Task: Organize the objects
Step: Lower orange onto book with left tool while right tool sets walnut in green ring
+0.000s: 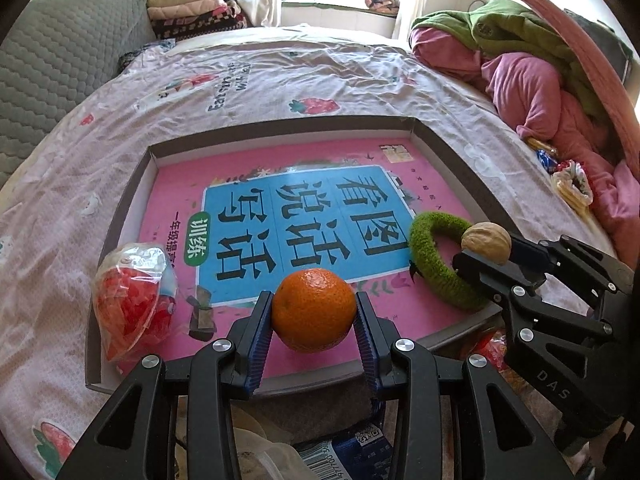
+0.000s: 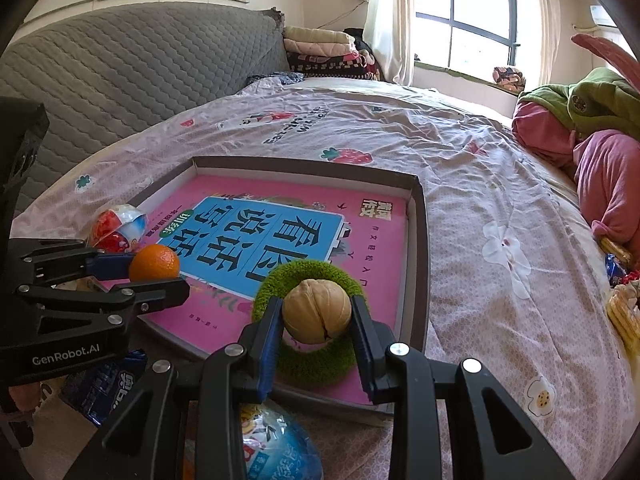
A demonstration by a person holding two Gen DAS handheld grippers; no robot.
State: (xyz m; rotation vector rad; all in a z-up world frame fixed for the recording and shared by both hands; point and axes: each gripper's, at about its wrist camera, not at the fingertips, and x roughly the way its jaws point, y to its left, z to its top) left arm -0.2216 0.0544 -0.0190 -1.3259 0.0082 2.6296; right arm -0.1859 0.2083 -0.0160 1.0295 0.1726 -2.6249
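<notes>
My left gripper [image 1: 315, 312] is shut on an orange tangerine [image 1: 314, 310], held above the near edge of a shallow cardboard box lid [image 1: 448, 152]. The right gripper [image 2: 317, 312] is shut on a tan walnut [image 2: 317, 311], hanging over a green fuzzy ring [image 2: 308, 364] that lies in the lid's near right corner. A pink and blue book [image 1: 304, 216] covers the lid's floor. A red snack in clear wrap [image 1: 132, 300] rests at the lid's near left corner. Each gripper shows in the other's view: the right one [image 1: 486, 249] with the walnut, the left one [image 2: 154, 266] with the tangerine.
The lid lies on a bed with a pale pink printed sheet [image 2: 500, 208]. Pink and green bedding [image 1: 520, 64] is piled at the right, with snack packets [image 1: 568, 184] beside it. More packets [image 2: 280, 448] lie just before the lid. A grey quilted headboard [image 2: 120, 64] stands at the left.
</notes>
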